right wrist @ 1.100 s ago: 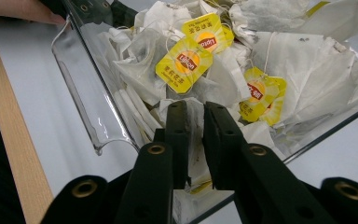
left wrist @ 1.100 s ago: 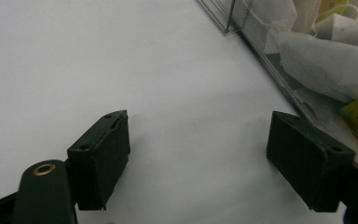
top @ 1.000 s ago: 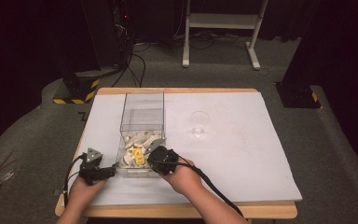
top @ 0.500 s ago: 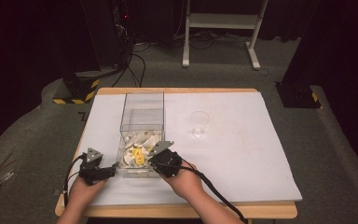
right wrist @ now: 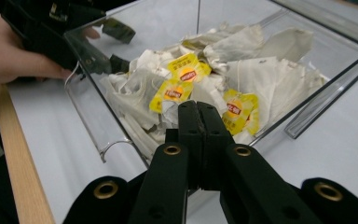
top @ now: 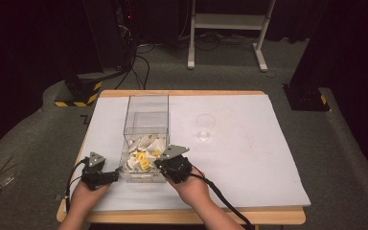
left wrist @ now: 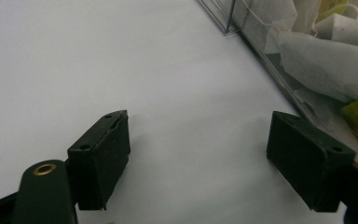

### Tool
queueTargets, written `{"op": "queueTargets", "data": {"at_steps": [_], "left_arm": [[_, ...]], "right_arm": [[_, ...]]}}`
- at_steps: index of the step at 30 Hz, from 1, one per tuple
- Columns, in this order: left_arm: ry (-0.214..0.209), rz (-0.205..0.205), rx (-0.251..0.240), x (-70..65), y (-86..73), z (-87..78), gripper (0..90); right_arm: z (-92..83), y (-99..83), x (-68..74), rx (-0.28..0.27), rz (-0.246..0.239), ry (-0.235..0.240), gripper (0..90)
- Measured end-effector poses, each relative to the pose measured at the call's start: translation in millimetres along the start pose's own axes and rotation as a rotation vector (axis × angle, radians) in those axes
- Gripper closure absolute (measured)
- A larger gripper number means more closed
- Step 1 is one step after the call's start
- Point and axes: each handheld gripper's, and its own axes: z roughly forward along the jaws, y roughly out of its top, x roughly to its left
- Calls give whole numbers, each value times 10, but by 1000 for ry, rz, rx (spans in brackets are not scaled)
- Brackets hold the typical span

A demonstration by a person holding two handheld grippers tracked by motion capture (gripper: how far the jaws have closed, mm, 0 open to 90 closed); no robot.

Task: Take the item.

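A clear plastic box lies on the white table and holds a heap of white tea bags with yellow tags. My right gripper is at the box's near right corner, tilted down toward the heap. In the right gripper view its jaws are shut tight just above the tea bags, with nothing seen between them. My left gripper rests on the table at the box's near left side. Its jaws stand open over bare table, the box wall just to their right.
A small clear glass stands on the table to the right of the box. The wooden table edge runs just in front of both hands. Dark floor with cables and stands surrounds the table.
My right gripper has tipped a little at the box's near corner, so its grey top plate now shows. The left gripper and the box have stayed put.
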Motion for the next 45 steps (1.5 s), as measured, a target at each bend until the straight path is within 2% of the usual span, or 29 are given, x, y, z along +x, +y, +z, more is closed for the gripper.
{"op": "queueTargets", "data": {"at_steps": [1, 11, 17, 45], "left_arm": [[0, 0, 0, 0, 0, 0, 213], [1, 2, 0, 1, 0, 0, 213], [0, 0, 0, 0, 0, 0, 214], [-2, 0, 0, 1, 0, 0, 213]], "right_arm": [[-14, -20, -11, -22, 12, -2, 900], [-43, -52, -12, -65, 33, -10, 900], [-80, -56, -10, -118, 44, -9, 900], [-131, -24, -33, -203, 72, -8, 900]]}}
